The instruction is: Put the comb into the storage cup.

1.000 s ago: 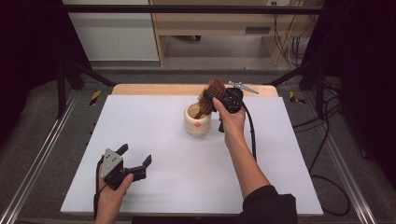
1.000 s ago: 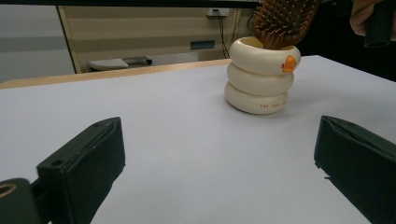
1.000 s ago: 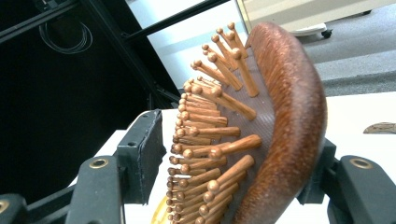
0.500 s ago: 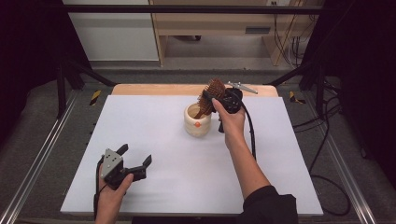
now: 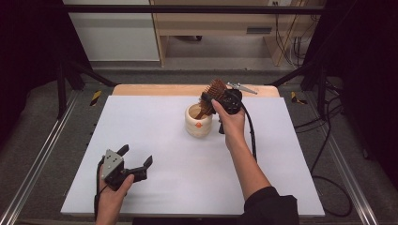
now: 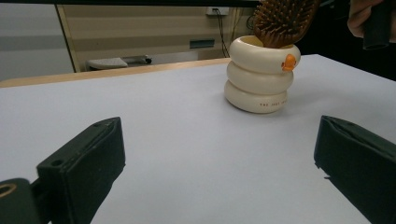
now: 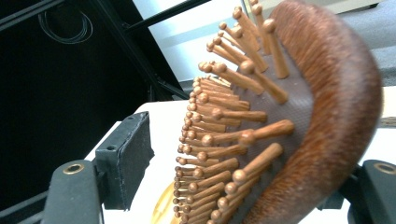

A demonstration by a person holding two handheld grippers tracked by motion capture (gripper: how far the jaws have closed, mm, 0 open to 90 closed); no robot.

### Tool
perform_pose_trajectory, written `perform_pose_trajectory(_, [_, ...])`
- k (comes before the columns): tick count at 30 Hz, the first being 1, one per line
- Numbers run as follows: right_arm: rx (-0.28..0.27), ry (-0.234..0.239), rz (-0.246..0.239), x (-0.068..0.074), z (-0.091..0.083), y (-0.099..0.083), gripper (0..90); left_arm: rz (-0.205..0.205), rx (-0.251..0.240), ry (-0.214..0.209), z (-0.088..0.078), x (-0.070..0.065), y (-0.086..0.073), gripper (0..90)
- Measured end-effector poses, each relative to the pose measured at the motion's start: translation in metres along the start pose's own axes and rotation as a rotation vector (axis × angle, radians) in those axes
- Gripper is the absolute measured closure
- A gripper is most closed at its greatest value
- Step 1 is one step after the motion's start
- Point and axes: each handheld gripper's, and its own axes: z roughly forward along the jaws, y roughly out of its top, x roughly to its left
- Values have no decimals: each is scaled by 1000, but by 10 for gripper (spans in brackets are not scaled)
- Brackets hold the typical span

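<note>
Holding the hairbrush by its head, our right gripper hangs over the cream ringed cup at the far middle of the white table, and the brush's handle already dips into the cup's mouth. In the right gripper view the bristled head sits between the jaws. One pad stands clear of the pins and the other is hidden behind the wooden back, so we cannot tell how firmly the jaws bite.

That is our first worry: a grip across springy pins and a rounded back could let the brush twist or slide. The second is the cup, which looks light and narrow. If we push the tilted handle sideways against its rim, it may tip or skid toward the far table edge. Letting go with the brush leaning this far could also topple it.

Our left gripper rests near the front left with its jaws spread wide and empty, well apart from the cup, so nothing steadies it.
</note>
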Motion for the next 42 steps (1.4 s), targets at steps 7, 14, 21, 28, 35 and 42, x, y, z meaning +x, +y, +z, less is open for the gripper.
perform_pose_trajectory(7, [5, -3, 2, -1, 0, 0, 230, -1, 0, 1, 0, 0, 0, 20])
perform_pose_trajectory(14, [6, -4, 4, -1, 0, 0, 219, 0, 0, 0, 0, 0, 0, 20])
perform_pose_trajectory(21, [12, -8, 0, -1, 0, 0, 207, 0, 0, 0, 0, 0, 0, 20])
perform_pose_trajectory(28, [18, -28, -6, -2, 0, 0, 145, 0, 0, 0, 0, 0, 0, 20])
perform_pose_trajectory(35, [19, -44, -12, -3, -2, 1, 105, 1, 0, 0, 0, 0, 0, 20])
perform_pose_trajectory(42, [21, -58, -25, -3, -4, 2, 69, 1, 0, 10, 0, 0, 0, 20])
